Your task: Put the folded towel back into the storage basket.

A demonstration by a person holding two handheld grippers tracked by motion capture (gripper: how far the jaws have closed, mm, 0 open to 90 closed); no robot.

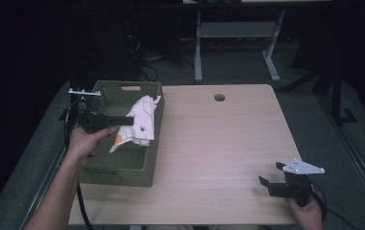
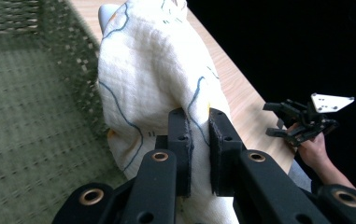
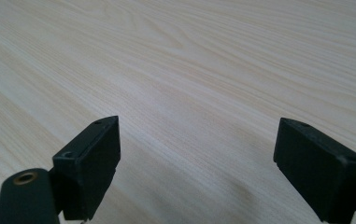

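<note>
Cloth (image 1: 141, 123), white with blue lines, orange patches and small dark paw prints, hangs pinched in the left gripper (image 1: 131, 120) above the green woven basket (image 1: 122, 172). That basket stands at the left edge of the desk (image 1: 218, 153), and the cloth droops over its right-hand wall, its lower end down inside the basket. In the left gripper view the jaws are clenched on a fold of the cloth (image 2: 152, 79), fabric bunched in the narrow gap between them, with the woven basket floor (image 2: 21, 121) to the left and the pale wood of the desk beyond. The person's left hand (image 1: 85, 141) holds this gripper over the basket's left half.

Further right, the middle of the desk is bare wood, with a round cable hole (image 1: 219, 97) near its far edge.

At the near right corner, the right gripper (image 1: 270, 175) sits low over the desk in the person's right hand (image 1: 307, 211), well apart from the cloth. Its jaws are released, spread wide with nothing between them; the right gripper view shows wood grain in the gap.
</note>
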